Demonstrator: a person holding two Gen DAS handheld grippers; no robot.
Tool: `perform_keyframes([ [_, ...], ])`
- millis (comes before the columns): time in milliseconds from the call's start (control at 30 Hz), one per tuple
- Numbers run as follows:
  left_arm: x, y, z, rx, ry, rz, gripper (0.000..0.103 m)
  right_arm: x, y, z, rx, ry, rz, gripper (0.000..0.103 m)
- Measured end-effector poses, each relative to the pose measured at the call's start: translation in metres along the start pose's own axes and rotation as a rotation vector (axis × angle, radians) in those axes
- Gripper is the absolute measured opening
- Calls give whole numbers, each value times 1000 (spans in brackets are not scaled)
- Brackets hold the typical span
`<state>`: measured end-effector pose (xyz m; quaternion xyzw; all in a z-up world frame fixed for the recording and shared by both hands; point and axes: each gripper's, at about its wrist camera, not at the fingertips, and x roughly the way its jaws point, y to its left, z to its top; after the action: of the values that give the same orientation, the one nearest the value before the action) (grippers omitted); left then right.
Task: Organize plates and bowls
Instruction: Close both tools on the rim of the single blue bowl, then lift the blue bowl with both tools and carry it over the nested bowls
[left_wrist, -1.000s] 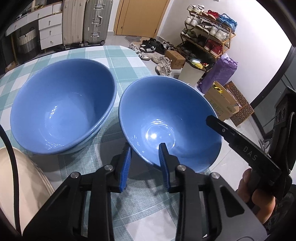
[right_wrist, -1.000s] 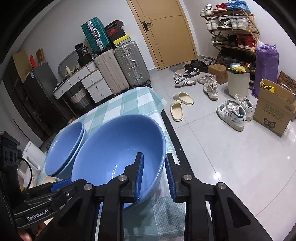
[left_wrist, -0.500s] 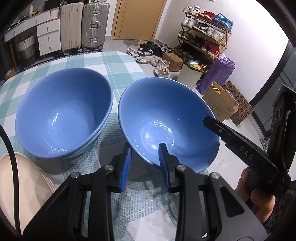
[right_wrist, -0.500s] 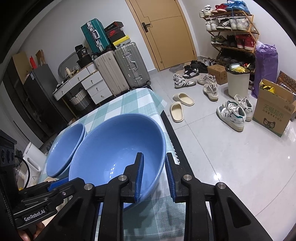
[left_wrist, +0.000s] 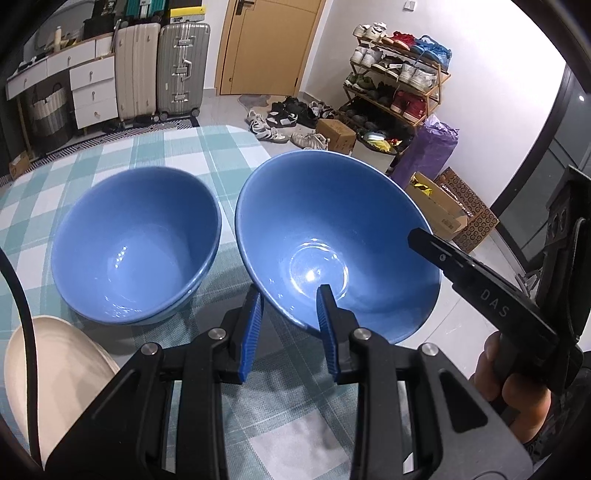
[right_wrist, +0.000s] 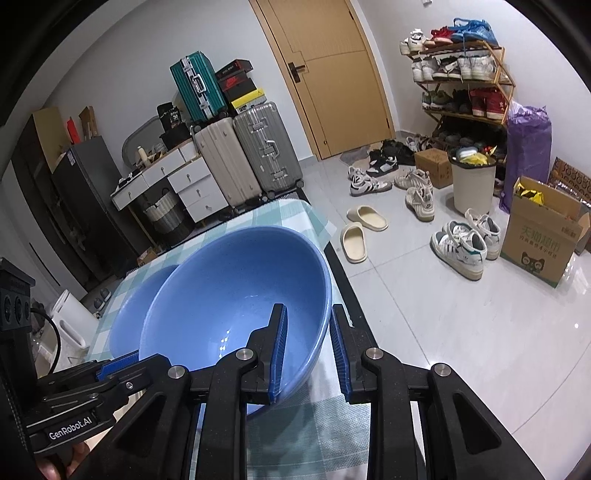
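A blue bowl (left_wrist: 332, 236) is held tilted above the checked table (left_wrist: 177, 155). My left gripper (left_wrist: 290, 325) is shut on its near rim. My right gripper (right_wrist: 308, 350) is shut on its right rim, and shows in the left wrist view (left_wrist: 480, 284). The bowl also shows in the right wrist view (right_wrist: 236, 295). A stack of blue bowls (left_wrist: 136, 243) stands on the table just left of it, also in the right wrist view (right_wrist: 136, 314). A cream plate (left_wrist: 48, 373) lies at the near left.
The table's right edge (right_wrist: 343, 280) drops to a tiled floor with shoes (right_wrist: 461, 243), a bin (right_wrist: 472, 184) and cardboard boxes (right_wrist: 543, 236). Suitcases (left_wrist: 162, 70) and drawers (left_wrist: 92, 88) stand beyond the far edge.
Both grippers have lifted the held bowl higher and tilted it, staying shut on its rim. The stacked bowls have not moved.
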<state>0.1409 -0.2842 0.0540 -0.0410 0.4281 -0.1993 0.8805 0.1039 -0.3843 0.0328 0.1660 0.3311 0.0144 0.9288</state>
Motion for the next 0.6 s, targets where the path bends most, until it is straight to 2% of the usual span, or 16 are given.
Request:
perform_keyframes([
  [267, -28, -2, 5, 9, -29, -4, 27, -18, 13, 7, -19, -48, -3, 25],
  [600, -74, -3, 10, 25, -78, 11, 27, -24, 31, 9, -34, -64, 12, 25],
])
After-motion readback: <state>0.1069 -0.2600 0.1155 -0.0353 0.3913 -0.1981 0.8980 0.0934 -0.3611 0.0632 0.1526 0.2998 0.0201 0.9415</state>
